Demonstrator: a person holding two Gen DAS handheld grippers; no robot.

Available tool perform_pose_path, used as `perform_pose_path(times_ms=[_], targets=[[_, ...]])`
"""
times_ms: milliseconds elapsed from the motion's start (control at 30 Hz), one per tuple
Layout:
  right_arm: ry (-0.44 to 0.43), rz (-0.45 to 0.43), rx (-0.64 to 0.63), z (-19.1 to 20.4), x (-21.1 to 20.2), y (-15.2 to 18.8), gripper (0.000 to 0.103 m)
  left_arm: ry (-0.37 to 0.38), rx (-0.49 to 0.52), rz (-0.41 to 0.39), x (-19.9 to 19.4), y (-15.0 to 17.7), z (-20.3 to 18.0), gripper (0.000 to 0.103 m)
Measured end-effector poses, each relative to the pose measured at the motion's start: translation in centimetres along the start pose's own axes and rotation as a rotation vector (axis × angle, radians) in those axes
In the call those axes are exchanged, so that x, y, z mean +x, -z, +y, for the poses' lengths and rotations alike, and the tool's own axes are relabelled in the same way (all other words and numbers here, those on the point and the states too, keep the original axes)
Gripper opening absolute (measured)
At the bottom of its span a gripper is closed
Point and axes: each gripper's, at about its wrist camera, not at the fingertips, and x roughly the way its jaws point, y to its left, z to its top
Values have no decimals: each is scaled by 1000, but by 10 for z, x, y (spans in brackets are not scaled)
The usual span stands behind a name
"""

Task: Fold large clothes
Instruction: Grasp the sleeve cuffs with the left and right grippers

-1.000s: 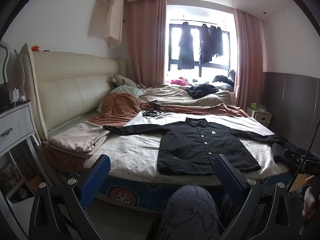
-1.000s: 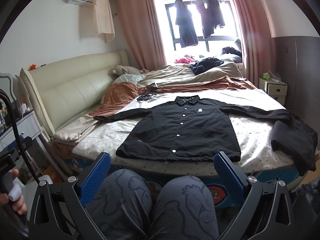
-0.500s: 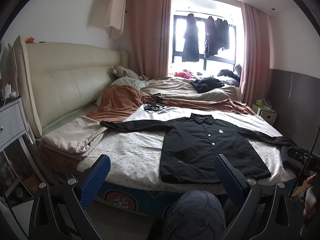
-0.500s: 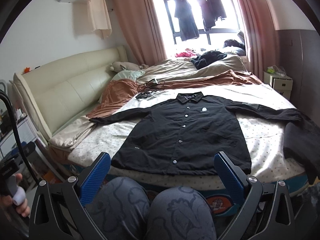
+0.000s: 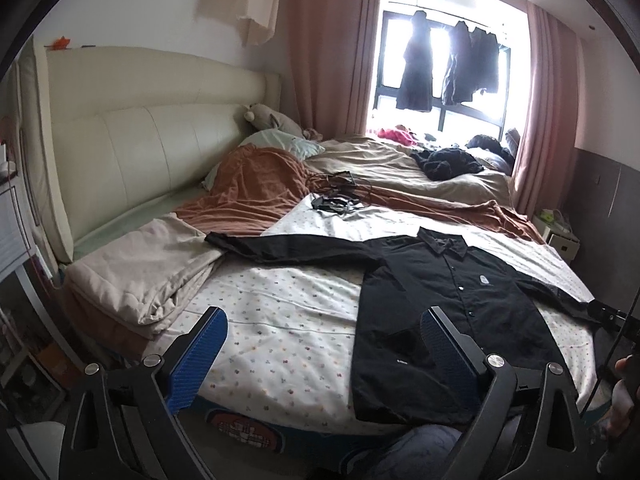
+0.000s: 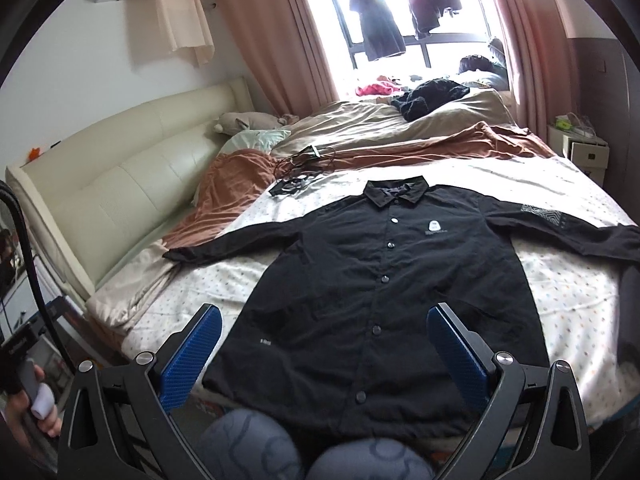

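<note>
A black button-up shirt (image 5: 440, 288) (image 6: 380, 272) lies flat and face up on the dotted white sheet (image 5: 280, 312) of the bed, collar (image 6: 394, 192) toward the window. Its left sleeve (image 5: 280, 248) stretches toward the headboard, its right sleeve (image 6: 560, 224) toward the bed's right side. My left gripper (image 5: 323, 320) hovers over the sheet beside the shirt's left hem; its jaws are closing from wide, with nothing between them. My right gripper (image 6: 324, 314) hangs wide open above the shirt's lower front, not touching it.
A folded beige blanket (image 5: 148, 264) and a rust-brown blanket (image 5: 256, 192) lie left of the shirt, with cables (image 5: 336, 200) behind it. Another dark garment (image 6: 628, 300) hangs at the bed's right edge. The person's knees (image 6: 320, 448) press against the bed's near edge.
Both grippers have come forward over the bed's near edge, so the shirt fills more of each view. The left view now looks further left of the shirt.
</note>
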Motion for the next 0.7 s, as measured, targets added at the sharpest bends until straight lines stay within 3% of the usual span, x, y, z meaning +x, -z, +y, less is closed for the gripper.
perform_pose_path(times_ms=[700], targets=[[-75, 97, 143, -11, 190, -67, 76, -109, -164, 162, 183, -72, 94, 71]])
